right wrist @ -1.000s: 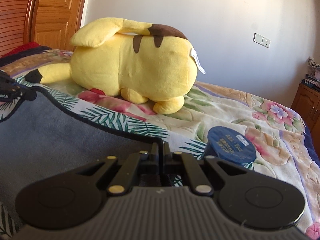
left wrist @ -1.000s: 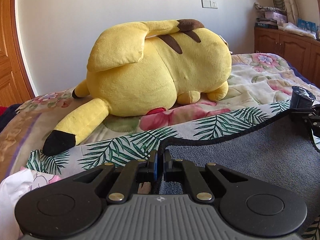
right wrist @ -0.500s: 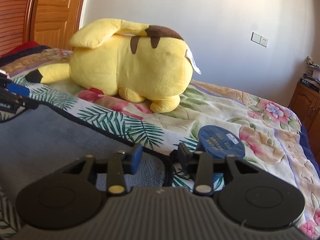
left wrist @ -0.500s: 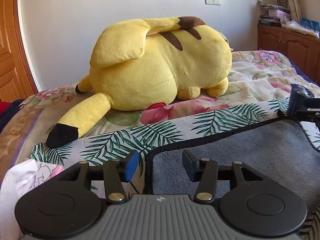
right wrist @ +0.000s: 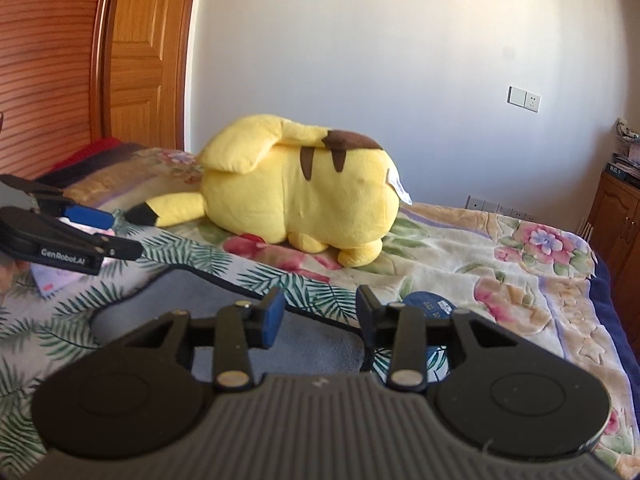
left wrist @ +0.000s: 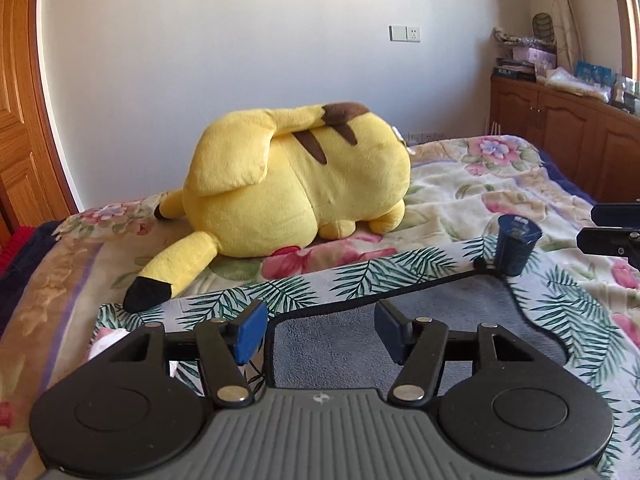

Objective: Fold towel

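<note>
- Tongs first: left gripper point(left wrist: 318, 334) has its jaws spread wide, blue pads holding nothing, poised just above the near-left corner of the towel point(left wrist: 420, 332).
- Right gripper point(right wrist: 318, 316) is likewise spread apart and empty, above the towel's right edge.
- Towel lies flat on the bed point(left wrist: 500, 184), grey side up with a dark hem, resting on a palm-leaf printed layer; whether that print is part of the same cloth, I cannot tell.
- Dark blue cup point(left wrist: 516, 250) stands just at the towel's far right corner, touching or nearly touching the hem.
- Yellow plush toy point(left wrist: 296, 184) lies further back on the floral bedspread, well apart from the towel.
- White wall, wooden door point(right wrist: 140, 52) and a wooden cabinet point(left wrist: 560, 140) close the room behind.
</note>
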Demonstrator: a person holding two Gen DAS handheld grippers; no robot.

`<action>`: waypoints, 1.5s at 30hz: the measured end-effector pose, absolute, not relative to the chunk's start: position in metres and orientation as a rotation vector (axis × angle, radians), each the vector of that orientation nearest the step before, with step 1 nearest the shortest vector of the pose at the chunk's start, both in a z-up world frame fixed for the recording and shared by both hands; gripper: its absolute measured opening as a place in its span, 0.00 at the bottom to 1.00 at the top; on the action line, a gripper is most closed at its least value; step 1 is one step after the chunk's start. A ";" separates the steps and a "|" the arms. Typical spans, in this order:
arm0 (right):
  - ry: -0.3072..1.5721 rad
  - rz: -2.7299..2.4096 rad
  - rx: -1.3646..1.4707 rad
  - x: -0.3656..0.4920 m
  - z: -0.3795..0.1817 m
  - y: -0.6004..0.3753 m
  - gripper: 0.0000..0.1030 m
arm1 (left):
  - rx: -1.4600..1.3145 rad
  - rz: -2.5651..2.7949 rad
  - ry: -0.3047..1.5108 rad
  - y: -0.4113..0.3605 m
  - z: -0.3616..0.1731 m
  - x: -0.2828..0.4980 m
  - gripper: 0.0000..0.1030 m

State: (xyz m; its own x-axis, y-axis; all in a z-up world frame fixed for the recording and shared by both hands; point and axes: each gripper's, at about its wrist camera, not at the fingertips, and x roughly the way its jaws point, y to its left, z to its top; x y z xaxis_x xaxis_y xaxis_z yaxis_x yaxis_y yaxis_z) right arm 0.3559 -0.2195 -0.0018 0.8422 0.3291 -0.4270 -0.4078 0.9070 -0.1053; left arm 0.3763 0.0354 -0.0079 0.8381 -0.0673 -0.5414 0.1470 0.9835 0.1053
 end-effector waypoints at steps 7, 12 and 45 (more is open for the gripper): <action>0.401 0.400 -0.169 0.324 0.030 -0.226 0.39 | 0.162 -0.109 0.562 0.033 0.024 0.339 0.41; 0.383 0.402 -0.161 0.306 0.045 -0.230 0.39 | 0.176 -0.111 0.548 0.030 0.041 0.318 0.41; 0.436 0.365 -0.133 0.255 0.022 -0.238 1.00 | 0.199 -0.161 0.518 0.013 0.020 0.222 0.84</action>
State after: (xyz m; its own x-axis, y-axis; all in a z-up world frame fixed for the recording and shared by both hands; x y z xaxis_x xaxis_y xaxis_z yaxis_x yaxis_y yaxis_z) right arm 0.2547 -0.2382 0.0220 0.8428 0.3167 -0.4353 -0.3729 0.9266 -0.0480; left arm 0.2223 0.0125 0.0199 0.8569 -0.1016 -0.5054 0.2019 0.9682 0.1477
